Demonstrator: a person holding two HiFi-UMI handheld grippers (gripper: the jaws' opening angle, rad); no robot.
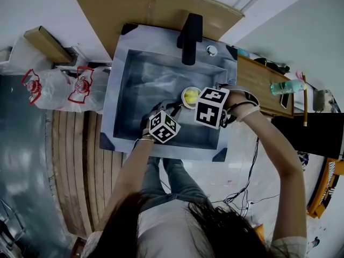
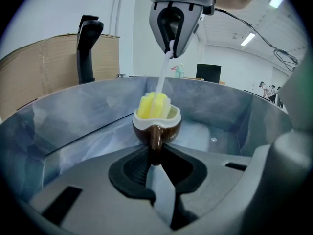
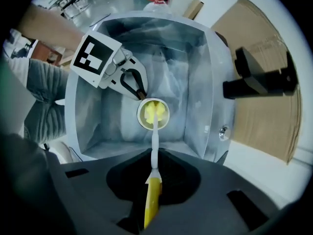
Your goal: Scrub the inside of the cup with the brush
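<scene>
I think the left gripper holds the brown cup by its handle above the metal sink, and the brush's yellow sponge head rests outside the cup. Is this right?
One thing is wrong: the yellow sponge head sits inside the brown cup, not outside it. The right gripper view shows this; the rest holds.

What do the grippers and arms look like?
Left gripper and right gripper: grey bodies, black inside the jaws, each topped by a white cube with black square markers. A black cable trails from the right one. Arms bare; light short-sleeved top.

head view looks steeply down; gripper views share the sink point(image 1: 141, 93).
</scene>
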